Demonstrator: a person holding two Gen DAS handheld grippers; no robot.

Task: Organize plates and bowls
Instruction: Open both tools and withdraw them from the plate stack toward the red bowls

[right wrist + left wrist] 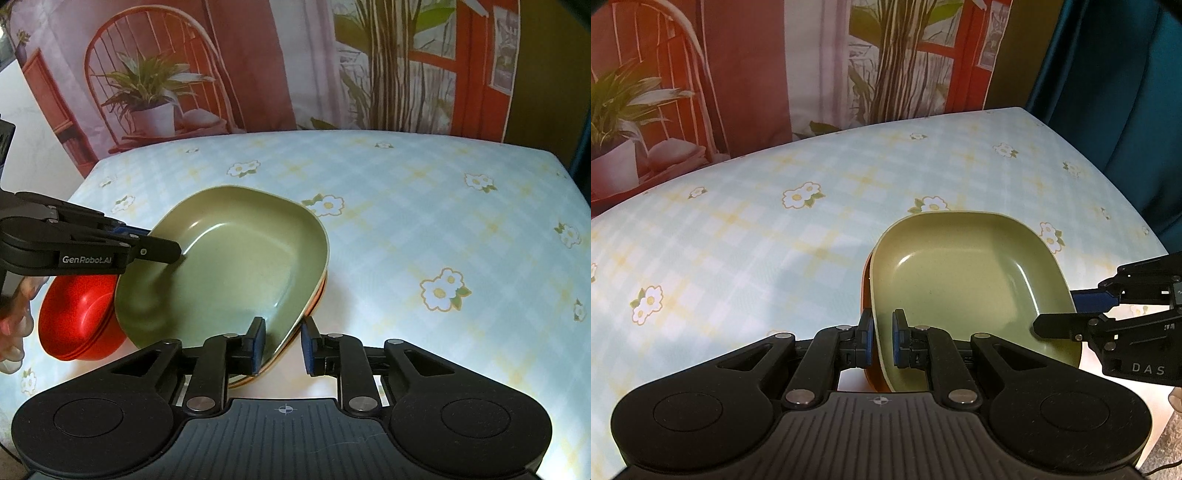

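A green square plate (pixel 964 280) lies on an orange plate (pixel 866 291) whose edge shows beneath it. My left gripper (pixel 882 341) is shut on the near-left rim of the green plate; it also shows in the right wrist view (pixel 155 240) at the plate's left edge. My right gripper (pixel 282 343) straddles the stack's near rim (pixel 291 332) with a gap beside the right pad; the jaws stand partly open. It shows at the plate's right edge in the left wrist view (pixel 1067 314). The green plate (pixel 229 266) sits tilted. Red bowls (pixel 77 314) stand stacked at its left.
The table carries a pale blue checked cloth with daisies (pixel 424 221). A printed backdrop with a chair and plant (pixel 155 92) hangs behind. A dark teal curtain (pixel 1115 92) hangs at the right. A hand (pixel 14 325) holds the left gripper.
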